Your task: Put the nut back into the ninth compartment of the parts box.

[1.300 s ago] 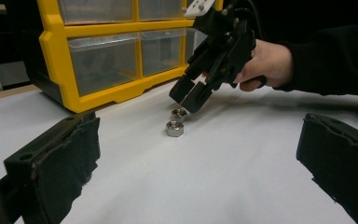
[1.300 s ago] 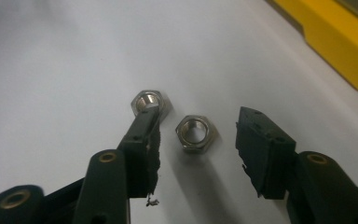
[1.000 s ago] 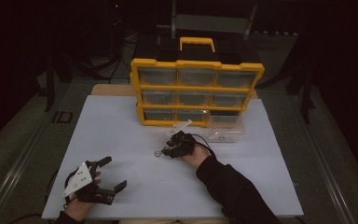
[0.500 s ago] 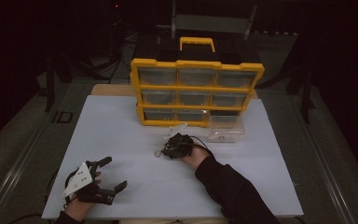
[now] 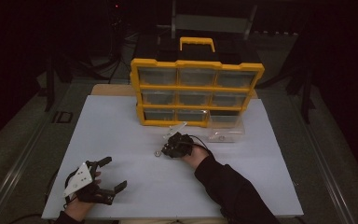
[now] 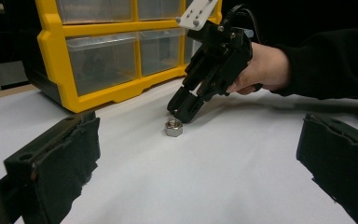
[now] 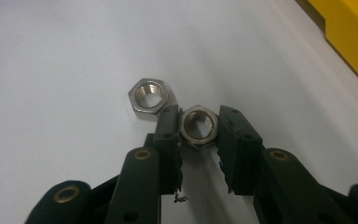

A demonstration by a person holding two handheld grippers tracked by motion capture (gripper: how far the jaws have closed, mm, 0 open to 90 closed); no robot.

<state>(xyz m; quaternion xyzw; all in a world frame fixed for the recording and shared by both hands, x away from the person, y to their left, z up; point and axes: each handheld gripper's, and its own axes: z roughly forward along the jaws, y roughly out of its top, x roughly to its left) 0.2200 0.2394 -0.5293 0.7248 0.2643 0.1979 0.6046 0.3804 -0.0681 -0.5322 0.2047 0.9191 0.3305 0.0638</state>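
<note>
Two steel hex nuts lie on the white table sheet. My right gripper (image 7: 198, 129) has just been closing and is now shut on one hex nut (image 7: 198, 125), its pads pressing the nut's flats. The second nut (image 7: 149, 96) lies loose just beyond the left jaw, touching or almost touching it. In the high view the right gripper (image 5: 165, 151) points down-left at mid-table with the loose nut (image 5: 157, 153) at its tips. The left gripper view shows that nut (image 6: 173, 127) below the right gripper (image 6: 182, 111). My left gripper (image 5: 115, 173) rests open at the near left with nothing in it.
A yellow drawer organizer (image 5: 196, 93) with clear drawers stands upright at the back of the sheet. One clear drawer (image 5: 223, 128) sits pulled out on the table to the right of my right hand. The sheet's front edge (image 5: 168, 217) is near the left hand.
</note>
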